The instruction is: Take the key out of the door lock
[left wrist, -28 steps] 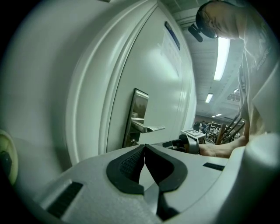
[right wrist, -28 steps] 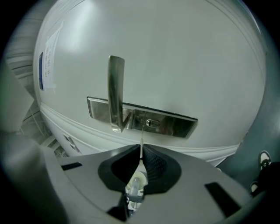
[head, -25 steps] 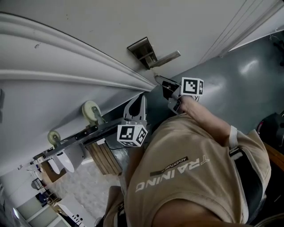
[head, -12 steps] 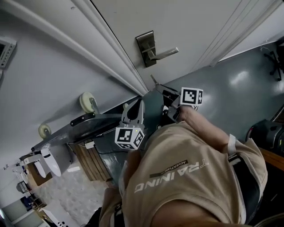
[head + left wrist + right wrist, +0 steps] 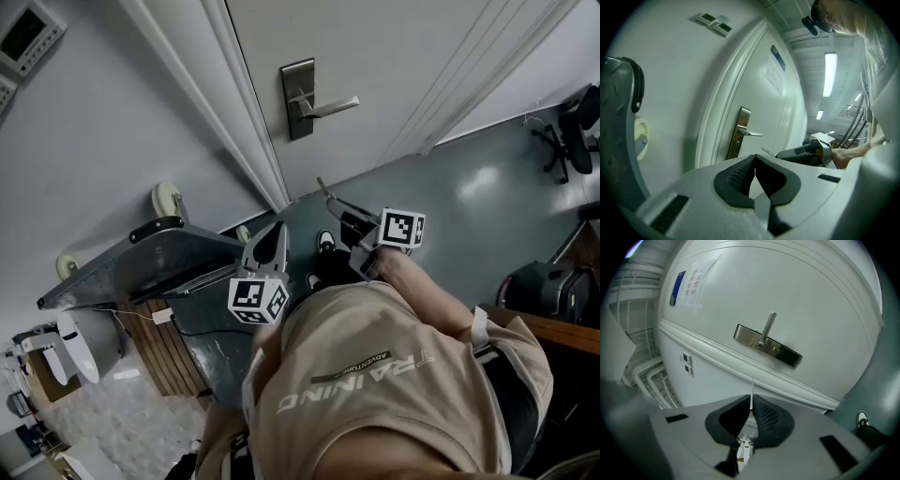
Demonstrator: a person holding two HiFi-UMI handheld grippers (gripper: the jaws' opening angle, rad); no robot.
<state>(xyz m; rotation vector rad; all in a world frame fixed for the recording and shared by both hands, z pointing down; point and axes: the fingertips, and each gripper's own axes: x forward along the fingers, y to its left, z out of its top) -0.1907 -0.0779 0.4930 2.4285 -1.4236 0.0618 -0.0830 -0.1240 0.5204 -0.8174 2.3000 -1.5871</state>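
The white door carries a steel lock plate (image 5: 298,98) (image 5: 768,346) (image 5: 738,133) with a lever handle (image 5: 328,104). My right gripper (image 5: 336,202) (image 5: 751,404) is held off the door, below the plate, shut on a thin metal key (image 5: 751,392) whose blade pokes out past the pads towards the door. In the head view the key (image 5: 322,186) shows as a slim sliver. My left gripper (image 5: 273,236) (image 5: 755,161) hangs left of the right one, shut with nothing between its pads. From the left gripper view I see the right gripper (image 5: 802,151) from the side.
A grey metal cart (image 5: 159,258) on casters (image 5: 167,199) lies tipped against the wall at the left. An office chair (image 5: 572,131) and a dark bag (image 5: 539,286) stand on the grey floor to the right. A paper notice (image 5: 691,287) is stuck on the door.
The head view has swung, so the door and lock plate now sit higher and squarer. Both grippers have drawn back from the door frame; the right one still holds the key.
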